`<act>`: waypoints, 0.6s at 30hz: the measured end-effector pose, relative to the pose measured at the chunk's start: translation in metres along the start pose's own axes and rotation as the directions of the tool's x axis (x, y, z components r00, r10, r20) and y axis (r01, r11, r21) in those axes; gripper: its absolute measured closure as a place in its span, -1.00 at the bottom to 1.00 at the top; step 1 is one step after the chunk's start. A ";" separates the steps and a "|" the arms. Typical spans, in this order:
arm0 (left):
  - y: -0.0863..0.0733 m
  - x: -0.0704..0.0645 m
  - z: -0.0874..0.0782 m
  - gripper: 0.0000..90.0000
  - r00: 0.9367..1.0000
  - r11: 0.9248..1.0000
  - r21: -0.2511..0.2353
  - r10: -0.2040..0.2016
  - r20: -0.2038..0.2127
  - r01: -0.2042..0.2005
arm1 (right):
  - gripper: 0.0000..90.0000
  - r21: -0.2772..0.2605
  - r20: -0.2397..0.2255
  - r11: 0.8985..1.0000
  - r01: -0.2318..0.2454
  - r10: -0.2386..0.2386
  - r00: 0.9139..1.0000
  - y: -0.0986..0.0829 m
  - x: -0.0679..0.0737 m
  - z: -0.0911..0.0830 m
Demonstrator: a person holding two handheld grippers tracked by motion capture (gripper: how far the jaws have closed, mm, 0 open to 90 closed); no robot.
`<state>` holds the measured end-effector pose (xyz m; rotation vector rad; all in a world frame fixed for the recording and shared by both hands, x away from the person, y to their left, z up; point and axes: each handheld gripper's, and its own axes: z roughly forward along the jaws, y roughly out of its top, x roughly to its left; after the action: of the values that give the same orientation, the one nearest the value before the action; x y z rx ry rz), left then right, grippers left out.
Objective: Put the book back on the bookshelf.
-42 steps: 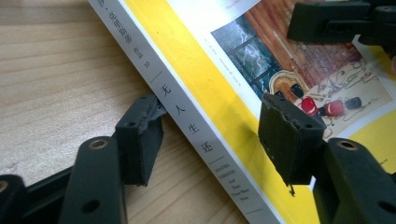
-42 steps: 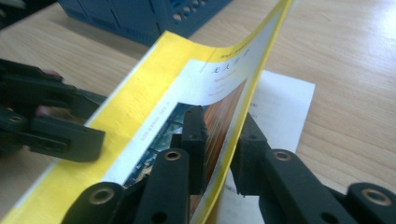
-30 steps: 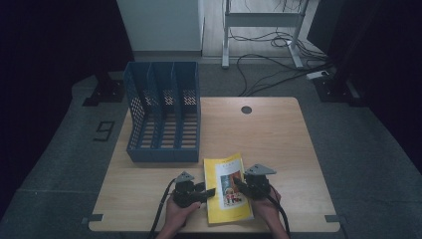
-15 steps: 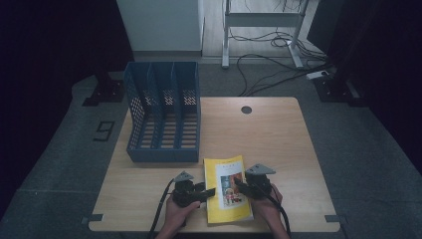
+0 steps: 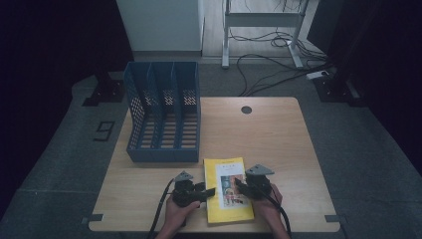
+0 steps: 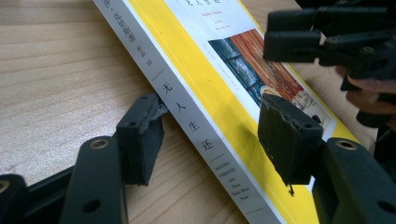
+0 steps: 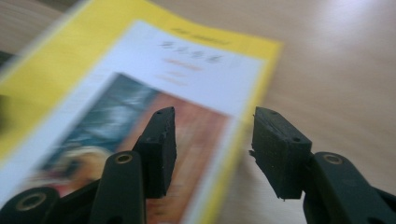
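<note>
Here my left gripper (image 6: 210,135) has its jaws spread across the spine edge of the yellow book (image 6: 205,79): one pad sits low against the spine on the table side, the other hangs above the cover, neither clamped down. My right gripper (image 7: 212,140) is also spread wide, one jaw over the cover picture, the other just past the book's right edge above bare wood; that view is blurred.

From the high view, the left gripper (image 5: 211,191) meets the book (image 5: 226,167) at its left long edge and the right gripper (image 5: 240,186) comes in over its right side. The book lies flat near the front edge of the wooden table (image 5: 278,139), its long axis running away from me, title end farthest. The blue file rack (image 5: 164,112) stands just beyond its far left corner.
</note>
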<state>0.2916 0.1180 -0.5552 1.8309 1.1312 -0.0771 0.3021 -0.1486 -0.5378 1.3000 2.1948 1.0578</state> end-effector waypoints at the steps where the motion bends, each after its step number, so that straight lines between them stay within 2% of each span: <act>1: 0.000 0.000 0.000 -0.11 1.000 1.000 0.000 0.000 0.001 0.000 | 0.02 -0.003 0.008 1.000 0.003 -0.003 1.000 0.000 0.001 0.000; 3: 0.000 0.000 0.000 -0.10 1.000 1.000 0.000 0.000 0.000 0.000 | 0.02 0.001 0.024 1.000 0.005 -0.005 1.000 0.001 0.004 0.000; 4: 0.000 0.000 0.000 -0.10 1.000 1.000 0.000 0.001 -0.001 -0.001 | 0.02 0.001 0.019 1.000 -0.013 0.013 1.000 0.000 0.003 0.000; 7: 0.000 0.000 0.000 -0.10 1.000 1.000 -0.001 0.002 -0.002 -0.002 | 0.03 0.005 0.012 1.000 -0.027 0.027 1.000 0.000 0.002 0.001; 12: 0.000 0.000 0.000 -0.10 1.000 1.000 -0.001 0.002 -0.005 -0.002 | 0.04 0.001 0.021 0.999 -0.034 0.034 0.999 0.000 0.003 0.001; 16: 0.000 0.002 -0.001 -0.09 1.000 1.000 -0.007 -0.015 0.002 0.015 | 0.11 -0.007 -0.013 0.999 -0.039 0.039 0.999 -0.002 0.006 0.001; 18: 0.000 0.003 -0.002 -0.07 1.000 1.000 -0.012 -0.018 -0.011 0.018 | 0.13 -0.009 -0.025 0.999 -0.032 0.032 0.999 -0.002 0.009 0.001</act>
<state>0.2926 0.1209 -0.5555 1.8127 1.1539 -0.0699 0.2975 -0.1412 -0.5393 1.3293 2.1910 1.1002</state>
